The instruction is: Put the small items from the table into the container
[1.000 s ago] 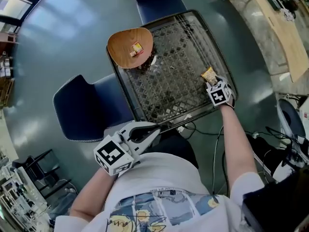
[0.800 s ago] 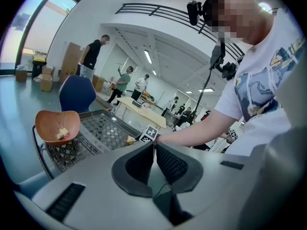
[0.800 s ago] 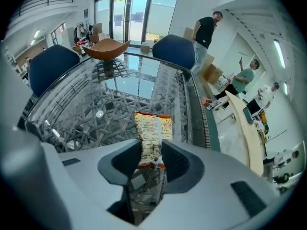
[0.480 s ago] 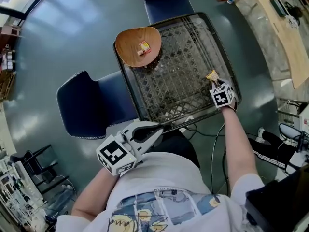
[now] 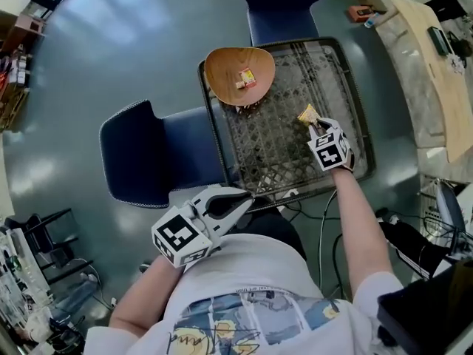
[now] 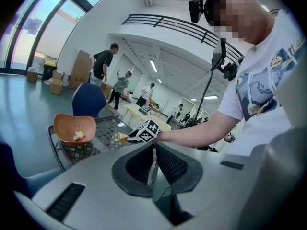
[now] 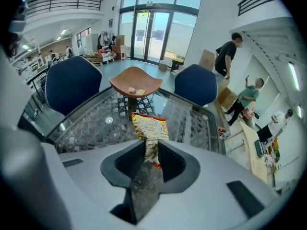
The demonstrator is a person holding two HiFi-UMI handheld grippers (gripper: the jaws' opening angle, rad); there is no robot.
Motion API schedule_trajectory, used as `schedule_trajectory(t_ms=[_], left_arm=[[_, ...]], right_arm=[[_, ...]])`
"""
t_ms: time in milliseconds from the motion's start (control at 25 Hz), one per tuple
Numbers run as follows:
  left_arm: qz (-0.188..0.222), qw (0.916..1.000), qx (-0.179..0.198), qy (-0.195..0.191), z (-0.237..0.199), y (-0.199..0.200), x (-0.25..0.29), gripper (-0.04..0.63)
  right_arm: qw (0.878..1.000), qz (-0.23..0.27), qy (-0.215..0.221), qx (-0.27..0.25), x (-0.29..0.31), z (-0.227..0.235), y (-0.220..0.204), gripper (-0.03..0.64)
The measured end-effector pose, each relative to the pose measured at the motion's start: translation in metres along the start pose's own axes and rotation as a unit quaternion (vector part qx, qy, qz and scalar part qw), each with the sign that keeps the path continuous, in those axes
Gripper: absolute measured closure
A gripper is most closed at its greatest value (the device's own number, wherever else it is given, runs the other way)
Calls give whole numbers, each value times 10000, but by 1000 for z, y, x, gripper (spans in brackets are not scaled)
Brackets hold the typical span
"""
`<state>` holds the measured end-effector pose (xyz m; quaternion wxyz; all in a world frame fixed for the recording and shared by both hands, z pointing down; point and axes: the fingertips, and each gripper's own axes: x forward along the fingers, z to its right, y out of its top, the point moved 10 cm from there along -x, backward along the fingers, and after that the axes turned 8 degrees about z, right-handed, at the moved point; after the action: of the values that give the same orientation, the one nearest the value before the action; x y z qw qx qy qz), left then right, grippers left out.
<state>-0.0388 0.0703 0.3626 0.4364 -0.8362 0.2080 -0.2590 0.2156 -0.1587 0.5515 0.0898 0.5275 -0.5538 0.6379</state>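
Right jaws — pinching snack packet [image 7: 149, 126]

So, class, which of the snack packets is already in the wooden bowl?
The small yellow-and-red packet lies inside the wooden bowl. The yellow printed packet is not there yet: the right gripper pinches it.

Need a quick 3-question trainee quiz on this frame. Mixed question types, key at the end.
1. Multiple choice: what does the right gripper hold? A) a snack packet B) a cup C) nothing
2. True or false: the wooden bowl is empty.
3. Which gripper has its jaws together with nothing between them?
Key: 1. A. 2. False: a small item lies in it. 3. The left gripper.
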Motion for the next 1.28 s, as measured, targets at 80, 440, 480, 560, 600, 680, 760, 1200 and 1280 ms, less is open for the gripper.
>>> schedule_trajectory(t_ms=[80, 440, 480, 560, 600, 680, 760, 1200, 1280], left_arm=[[97, 9999, -40, 112, -7, 1, -11, 586], [469, 9960, -185, 738, -29, -2, -65, 586], [495, 9954, -201, 798, -31, -3, -69, 586], [545, 9939, -254, 921, -34, -4, -78, 586], [573, 9930, -289, 989, -35, -6, -82, 586], [624, 9911, -360, 1118, -37, -10, -91, 586], [655, 9894, -427, 1221, -39, -14, -100, 586], [680, 9830, -690, 1558, -44, -24, -113, 586], [671, 9834, -686, 1537, -43, -23, -112, 586]], right_arm=[[9995, 187, 145, -187, 10, -9, 34, 526], [9921, 629, 596, -906, 68, -51, 153, 526], [9914, 631, 630, -955, 77, -54, 160, 526], [9906, 614, 692, -1006, 93, -58, 172, 526], [9901, 599, 715, -1050, 101, -59, 177, 526], [9891, 556, 746, -1140, 114, -62, 187, 526], [9890, 496, 773, -1160, 127, -66, 192, 526], [9894, 332, 1001, -1000, 171, -72, 194, 523], [9898, 357, 1028, -923, 168, -72, 192, 518]])
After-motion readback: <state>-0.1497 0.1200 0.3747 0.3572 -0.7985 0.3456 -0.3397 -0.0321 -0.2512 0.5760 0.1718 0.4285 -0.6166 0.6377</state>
